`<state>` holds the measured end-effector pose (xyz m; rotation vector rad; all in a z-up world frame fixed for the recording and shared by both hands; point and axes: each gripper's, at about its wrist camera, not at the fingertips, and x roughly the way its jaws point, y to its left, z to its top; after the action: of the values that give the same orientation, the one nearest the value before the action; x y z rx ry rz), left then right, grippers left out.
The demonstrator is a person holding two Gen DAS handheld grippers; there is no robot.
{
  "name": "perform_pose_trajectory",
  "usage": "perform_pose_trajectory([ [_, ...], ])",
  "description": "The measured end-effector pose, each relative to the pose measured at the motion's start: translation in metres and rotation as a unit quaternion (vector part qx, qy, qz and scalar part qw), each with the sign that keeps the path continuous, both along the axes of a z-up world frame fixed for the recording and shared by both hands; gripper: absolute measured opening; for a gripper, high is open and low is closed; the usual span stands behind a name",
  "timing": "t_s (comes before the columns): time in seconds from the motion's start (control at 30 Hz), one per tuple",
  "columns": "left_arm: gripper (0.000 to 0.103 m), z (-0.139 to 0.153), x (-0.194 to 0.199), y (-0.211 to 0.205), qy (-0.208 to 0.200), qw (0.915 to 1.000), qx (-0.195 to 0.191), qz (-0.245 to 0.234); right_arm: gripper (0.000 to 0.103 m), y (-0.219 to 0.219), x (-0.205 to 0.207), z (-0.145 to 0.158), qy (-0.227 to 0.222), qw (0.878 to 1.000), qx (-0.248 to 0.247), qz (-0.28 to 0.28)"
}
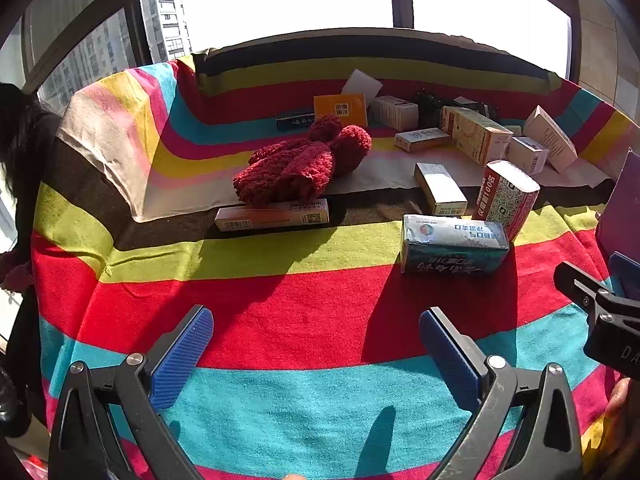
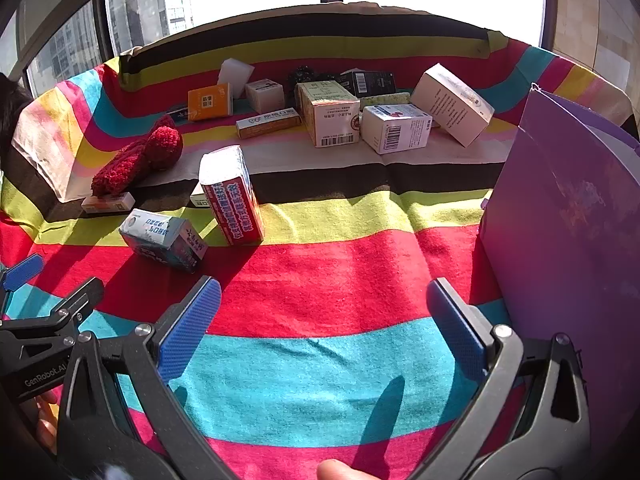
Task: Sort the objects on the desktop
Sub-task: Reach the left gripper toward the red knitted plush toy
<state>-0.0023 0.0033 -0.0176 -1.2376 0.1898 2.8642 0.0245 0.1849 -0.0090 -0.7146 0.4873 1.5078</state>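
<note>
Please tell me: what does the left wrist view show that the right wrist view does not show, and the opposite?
Only the left wrist view shows the open left gripper from behind. Only the right wrist view shows the whole face of the purple bag and the barcode on the white box. Both show the striped cloth, the red knit hat, the teal box, the red-and-white box and the open right gripper.

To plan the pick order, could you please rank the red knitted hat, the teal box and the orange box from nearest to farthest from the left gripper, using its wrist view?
1. Teal box, near right.
2. Red knitted hat, centre.
3. Orange box, far back.
</note>
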Motion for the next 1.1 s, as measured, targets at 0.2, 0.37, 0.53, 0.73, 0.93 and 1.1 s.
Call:
perform_pose_trajectory([
  [0.2, 0.103, 0.001, 0.0, -0.002, -0.005, 1.0, 0.003, -0.002, 0.102, -0.001, -0.003, 0.0, 0.005, 1.0, 0.001, 0.004],
  [0.37, 0.103, 0.001, -0.002, -0.004, -0.011, 0.9999, 0.0, -0.005, 0.102, -0.001, -0.004, 0.0, -0.002, 1.0, 0.002, -0.011],
  [0.53, 0.103, 0.002, -0.003, -0.009, -0.014, 0.9999, 0.007, 0.001, 0.102, 0.0, -0.005, 0.0, 0.013, 1.0, -0.001, -0.009],
  [0.73, 0.103, 0.004, -0.002, -0.012, -0.008, 0.9998, 0.015, -0.012, 0.102, -0.002, -0.017, 0.004, 0.001, 1.0, 0.005, -0.007],
  [0.93, 0.098, 0.011, -0.006, -0.017, -0.001, 0.9986, 0.039, -0.035, 0.102, 0.004, -0.023, 0.008, 0.002, 1.0, 0.004, -0.016],
  [1.1, 0.095, 0.019, -0.018, -0.025, 0.004, 0.9984, 0.034, -0.045, 0.102, 0.01, -0.029, 0.014, 0.006, 1.0, 0.009, -0.02],
])
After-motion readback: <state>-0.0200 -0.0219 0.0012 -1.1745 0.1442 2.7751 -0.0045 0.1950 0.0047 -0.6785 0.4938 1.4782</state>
